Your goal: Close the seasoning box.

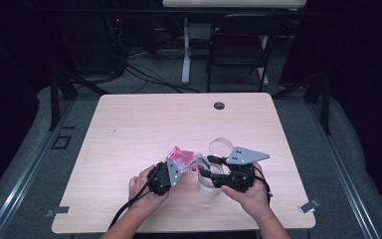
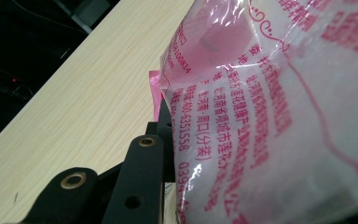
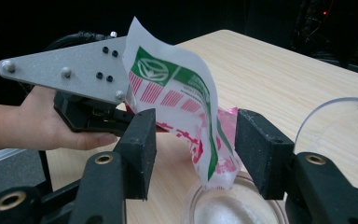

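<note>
A pink and white printed plastic bag (image 1: 185, 158) of white powder is tilted over a clear cup (image 1: 210, 186) near the table's front edge. My left gripper (image 1: 178, 164) is shut on the bag; in the left gripper view the bag (image 2: 270, 112) presses against my jaw and hides the other one. In the right gripper view the bag's green-edged torn corner (image 3: 205, 140) hangs down into the cup (image 3: 223, 207), which holds white powder. My right gripper (image 3: 196, 140) stands open, with the bag's corner between its jaws and untouched by the pads. In the high view the right gripper (image 1: 208, 167) points left, above the cup.
A clear round lid (image 1: 220, 145) lies just behind the right gripper, and its rim (image 3: 335, 105) shows at the right of the right gripper view. The wooden table (image 1: 179, 119) has a cable hole (image 1: 219, 105) near its far edge. A black chair (image 1: 238, 45) stands beyond the table.
</note>
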The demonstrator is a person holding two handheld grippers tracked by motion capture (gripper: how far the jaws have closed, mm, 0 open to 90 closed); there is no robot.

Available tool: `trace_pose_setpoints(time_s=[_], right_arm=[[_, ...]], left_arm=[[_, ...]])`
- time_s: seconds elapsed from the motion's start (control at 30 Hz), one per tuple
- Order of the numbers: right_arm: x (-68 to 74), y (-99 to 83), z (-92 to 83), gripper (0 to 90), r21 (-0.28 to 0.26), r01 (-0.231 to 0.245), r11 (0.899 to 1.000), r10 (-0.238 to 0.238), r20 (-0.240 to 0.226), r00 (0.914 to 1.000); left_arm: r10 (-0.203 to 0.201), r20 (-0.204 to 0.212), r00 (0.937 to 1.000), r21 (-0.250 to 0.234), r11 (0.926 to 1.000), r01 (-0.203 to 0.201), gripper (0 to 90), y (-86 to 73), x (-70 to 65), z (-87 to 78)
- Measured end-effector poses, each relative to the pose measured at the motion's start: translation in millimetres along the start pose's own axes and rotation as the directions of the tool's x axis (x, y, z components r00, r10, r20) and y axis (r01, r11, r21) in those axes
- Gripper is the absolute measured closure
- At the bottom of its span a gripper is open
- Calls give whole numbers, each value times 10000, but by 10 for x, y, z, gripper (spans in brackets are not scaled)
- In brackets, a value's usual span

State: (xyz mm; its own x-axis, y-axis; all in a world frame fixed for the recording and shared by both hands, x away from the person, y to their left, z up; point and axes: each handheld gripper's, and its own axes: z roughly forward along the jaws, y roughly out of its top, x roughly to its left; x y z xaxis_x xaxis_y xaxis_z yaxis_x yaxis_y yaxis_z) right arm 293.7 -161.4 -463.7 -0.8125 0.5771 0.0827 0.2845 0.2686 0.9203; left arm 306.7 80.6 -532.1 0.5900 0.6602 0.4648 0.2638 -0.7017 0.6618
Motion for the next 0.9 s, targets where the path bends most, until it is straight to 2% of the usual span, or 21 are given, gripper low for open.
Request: trace_pose_setpoints(time_s=[0.1, 0.2, 0.5, 0.63, 0.9], right_arm=[[-14, -5, -20, 474, -107, -191, 9998, 190, -102, 9998], [-15, 4, -45, 460, -43, -284, 9996, 284, 63, 9996], [-42, -6, -53, 460, -20, -292, 9996, 292, 195, 9994], [-47, -3, -52, 460, -38, -362, 9993, 362, 271, 9990], [-38, 19, -65, 460, -115, -337, 9994, 340, 334, 9989]], left_arm=[[-422, 214, 9989, -31, 9991, 422, 761, -9, 21, 8], [-321, 227, 9992, -12, 9995, 321, 761, -11, 43, 1], [-592, 137, 9981, -69, 9982, 593, 762, -65, 112, -29], [-1007, 237, 9946, -202, 9947, 1012, 762, -89, 204, -56], [-1449, 145, 9893, -119, 9893, 1451, 762, -161, 374, -116]])
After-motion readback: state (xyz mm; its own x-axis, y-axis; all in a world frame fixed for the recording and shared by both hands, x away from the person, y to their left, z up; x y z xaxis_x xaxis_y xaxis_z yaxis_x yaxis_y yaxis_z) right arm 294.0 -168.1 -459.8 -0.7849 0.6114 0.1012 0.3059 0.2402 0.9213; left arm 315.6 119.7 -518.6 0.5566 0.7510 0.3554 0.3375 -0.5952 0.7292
